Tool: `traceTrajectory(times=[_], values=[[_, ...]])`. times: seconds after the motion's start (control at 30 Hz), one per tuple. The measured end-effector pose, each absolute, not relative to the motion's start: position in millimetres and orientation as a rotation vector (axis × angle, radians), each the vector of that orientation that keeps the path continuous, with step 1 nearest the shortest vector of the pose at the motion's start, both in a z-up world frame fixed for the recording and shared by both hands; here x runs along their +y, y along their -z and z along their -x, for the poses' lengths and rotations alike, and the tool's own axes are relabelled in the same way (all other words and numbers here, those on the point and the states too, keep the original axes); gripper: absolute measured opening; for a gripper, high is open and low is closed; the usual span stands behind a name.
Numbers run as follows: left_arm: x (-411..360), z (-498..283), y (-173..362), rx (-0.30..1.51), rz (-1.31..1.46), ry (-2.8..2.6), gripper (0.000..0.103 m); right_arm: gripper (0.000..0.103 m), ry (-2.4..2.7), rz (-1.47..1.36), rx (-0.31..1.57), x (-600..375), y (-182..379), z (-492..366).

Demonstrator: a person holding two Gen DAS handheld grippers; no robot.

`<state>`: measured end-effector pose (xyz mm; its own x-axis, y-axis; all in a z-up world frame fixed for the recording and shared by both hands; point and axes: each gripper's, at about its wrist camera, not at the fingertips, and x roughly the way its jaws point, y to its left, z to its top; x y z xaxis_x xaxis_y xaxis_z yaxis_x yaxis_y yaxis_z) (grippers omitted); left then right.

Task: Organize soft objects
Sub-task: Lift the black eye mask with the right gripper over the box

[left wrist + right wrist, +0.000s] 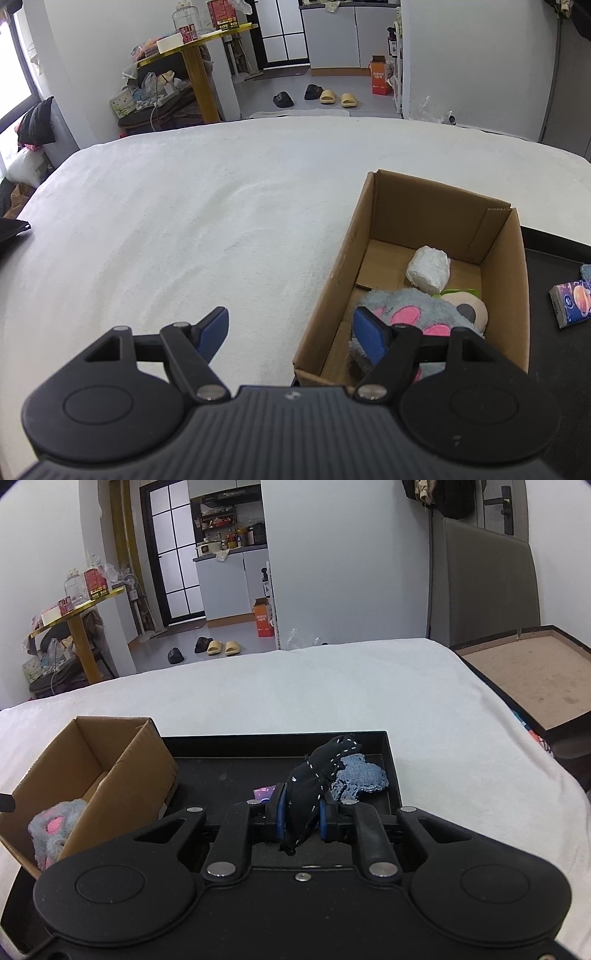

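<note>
Fingers (279, 816) of the right gripper (301, 818) pinch a black cloth (314, 786) with white stitching; it stands up between the blue pads, its top curling toward 1 o'clock. Just beyond it, at 1 o'clock, a blue cloth (360, 777) lies flat on the black tray (229, 764), and a purple packet (264, 793) peeks out at 11 o'clock beside the left pad. The box (122, 771) sits at 9 o'clock, its near end on the tray, with the grey plush (55, 829) inside.

The left gripper (291, 332) is spread wide and holds nothing. Its right finger (369, 336) hangs over the box (506, 295), in front of the grey plush (406, 306) with pink patches; its left finger is over the white bed (184, 240). Deeper in the box, at 1 o'clock, lie a beige plush (469, 306) and a white bundle (428, 271). At 3 o'clock, the packet (570, 304) rests on the tray (554, 350), outside the box.
</note>
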<state>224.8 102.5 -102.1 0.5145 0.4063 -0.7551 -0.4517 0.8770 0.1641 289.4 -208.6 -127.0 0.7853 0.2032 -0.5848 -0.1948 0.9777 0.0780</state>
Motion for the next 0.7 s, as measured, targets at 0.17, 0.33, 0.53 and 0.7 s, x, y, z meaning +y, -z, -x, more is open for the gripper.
traceTrajectory(times=[0.17,0.33,0.53,0.7], values=[[107.4,-223.4,105.9,0.892,0.072,-0.499,0.073,0.017,-0.237,-0.02,0.614,-203.4,116.5,-282.7],[113.2,-219.9,107.1,0.883,0.099,-0.486,0.073,0.017,-0.281,-0.006,0.604,-187.4,107.4,-279.3],[118.2,-216.8,111.8,0.892,0.135,-0.478,0.073,0.017,-0.344,0.013,0.585,-164.4,98.0,-277.0],[114.4,-214.7,112.5,0.883,0.13,-0.444,0.073,0.018,-0.426,0.012,0.572,-148.6,90.4,-275.8]])
